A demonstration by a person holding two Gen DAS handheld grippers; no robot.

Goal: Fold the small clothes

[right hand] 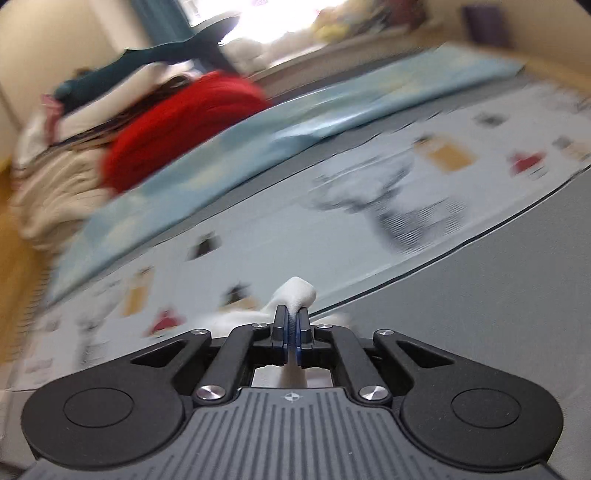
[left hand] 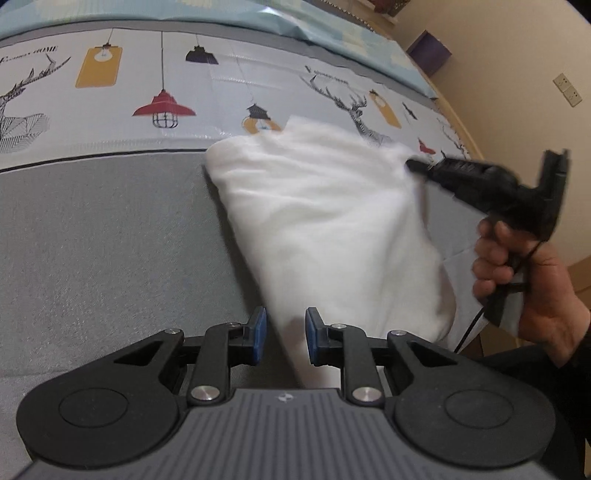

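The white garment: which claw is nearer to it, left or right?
Right. The right claw is shut on a corner of the white garment; the left claw is open, with the cloth's lower end between its fingers, unclamped.

Soft, even indoor light; fisheye bending curves the edges of both views. The right wrist view is heavily motion-smeared (background especially), with a blown-out bright window [right hand: 258,22] glaring at the top.
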